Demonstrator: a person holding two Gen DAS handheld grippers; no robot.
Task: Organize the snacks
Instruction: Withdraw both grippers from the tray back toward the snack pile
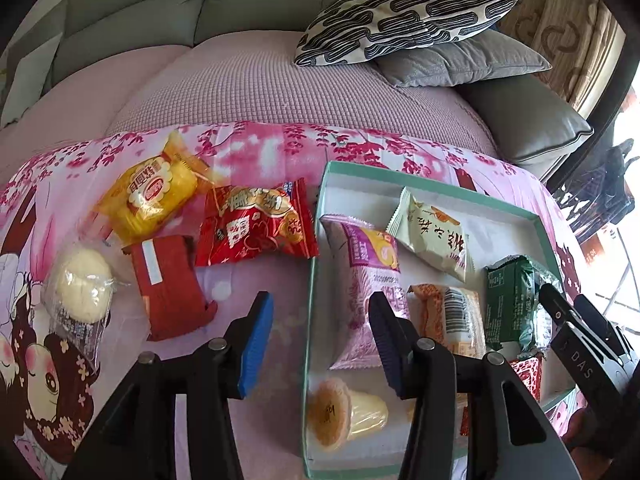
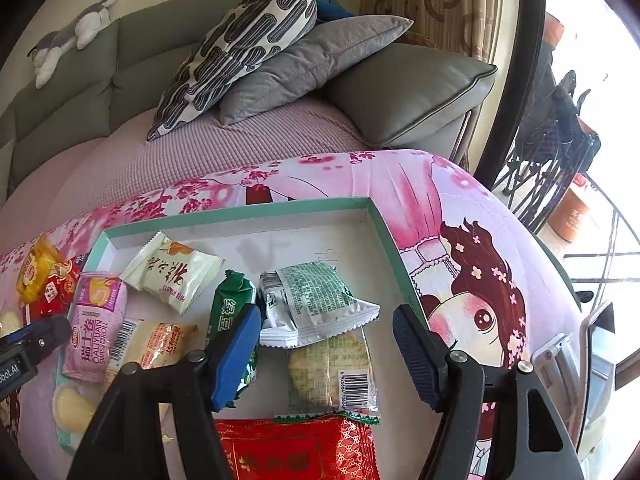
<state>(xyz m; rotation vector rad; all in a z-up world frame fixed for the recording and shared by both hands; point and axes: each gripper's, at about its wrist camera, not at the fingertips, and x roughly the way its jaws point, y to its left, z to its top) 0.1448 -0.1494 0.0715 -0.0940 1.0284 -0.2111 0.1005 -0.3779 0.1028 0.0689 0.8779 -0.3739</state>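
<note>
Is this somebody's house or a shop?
Most likely a living room in a home: a grey sofa with cushions, a toy cat on its back, and curtains by a window.

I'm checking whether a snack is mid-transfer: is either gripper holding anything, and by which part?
Nothing is held. The left gripper is open, its jaws straddling the box wall; the right gripper is open above the snacks.
</note>
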